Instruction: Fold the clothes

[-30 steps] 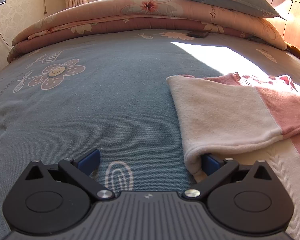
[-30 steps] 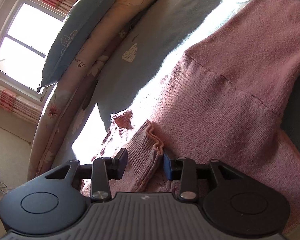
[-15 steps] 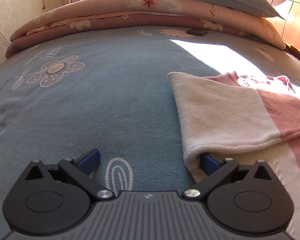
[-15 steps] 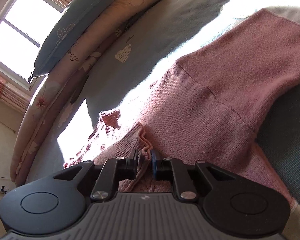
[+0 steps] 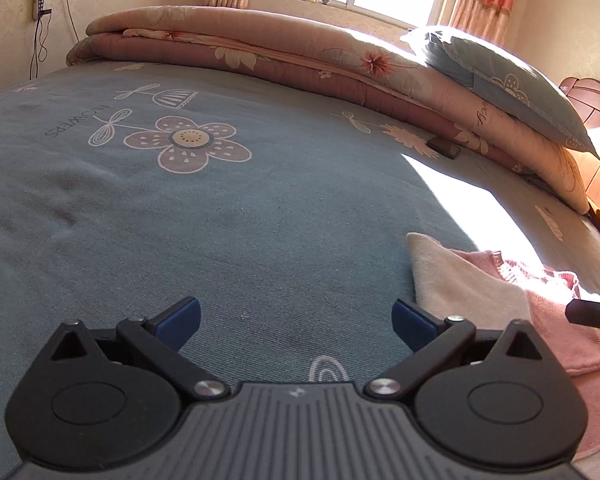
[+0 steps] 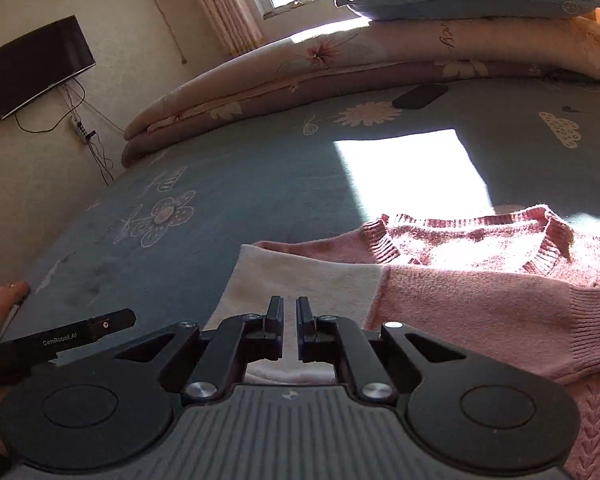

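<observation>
A pink and cream knit sweater (image 6: 480,308) lies on the blue flowered bedsheet (image 5: 260,208), collar (image 6: 472,236) toward the window. One pink sleeve with a ribbed cuff (image 6: 588,328) lies folded across its body. My right gripper (image 6: 290,314) hovers over the cream part (image 6: 300,276); its jaws stand a narrow slit apart with nothing between them. My left gripper (image 5: 296,316) is open over bare sheet, just left of the sweater's cream edge (image 5: 460,280). One finger of the left gripper (image 6: 100,324) shows in the right wrist view.
A folded floral quilt (image 5: 280,52) with a blue pillow (image 5: 500,76) on it runs along the bed's far side under the window. A small dark object (image 6: 420,96) lies near the quilt. A wooden headboard (image 5: 596,100) stands at right. A TV (image 6: 36,64) hangs on the wall.
The right gripper let go of the pink knit it pinched and swung round above the cream part. The left gripper drew back from under the cream edge, staying open.
</observation>
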`<state>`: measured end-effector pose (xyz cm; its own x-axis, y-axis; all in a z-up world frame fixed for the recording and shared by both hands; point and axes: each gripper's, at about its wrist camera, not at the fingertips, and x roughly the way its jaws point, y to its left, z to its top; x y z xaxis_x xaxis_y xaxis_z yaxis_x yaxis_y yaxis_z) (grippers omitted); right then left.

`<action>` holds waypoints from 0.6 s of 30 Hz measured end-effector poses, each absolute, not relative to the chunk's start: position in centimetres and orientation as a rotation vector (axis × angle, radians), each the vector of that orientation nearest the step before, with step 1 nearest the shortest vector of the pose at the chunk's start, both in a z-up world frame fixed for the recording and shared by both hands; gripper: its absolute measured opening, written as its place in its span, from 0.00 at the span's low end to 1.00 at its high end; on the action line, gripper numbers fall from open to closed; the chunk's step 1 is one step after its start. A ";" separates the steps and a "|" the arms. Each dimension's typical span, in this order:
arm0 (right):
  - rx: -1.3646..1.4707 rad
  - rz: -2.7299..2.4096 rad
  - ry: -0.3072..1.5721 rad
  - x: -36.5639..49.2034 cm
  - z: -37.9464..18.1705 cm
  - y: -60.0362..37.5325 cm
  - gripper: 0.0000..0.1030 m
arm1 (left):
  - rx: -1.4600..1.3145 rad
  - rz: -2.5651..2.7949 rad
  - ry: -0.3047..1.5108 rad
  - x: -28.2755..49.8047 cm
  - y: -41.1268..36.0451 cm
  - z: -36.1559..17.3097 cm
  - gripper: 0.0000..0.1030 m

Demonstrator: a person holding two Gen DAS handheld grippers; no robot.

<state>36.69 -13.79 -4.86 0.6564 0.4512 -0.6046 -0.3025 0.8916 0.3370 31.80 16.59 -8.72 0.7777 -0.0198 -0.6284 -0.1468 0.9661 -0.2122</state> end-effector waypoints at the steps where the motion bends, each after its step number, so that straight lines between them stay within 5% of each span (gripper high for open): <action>1: 0.183 0.467 0.760 37.3 -5.2 -11.9 0.08 | -0.256 0.067 0.682 31.8 16.6 -8.8 0.98; 18: 0.069 0.584 0.835 36.6 -8.3 -4.6 0.06 | -0.257 0.085 0.696 32.4 16.6 -9.3 0.99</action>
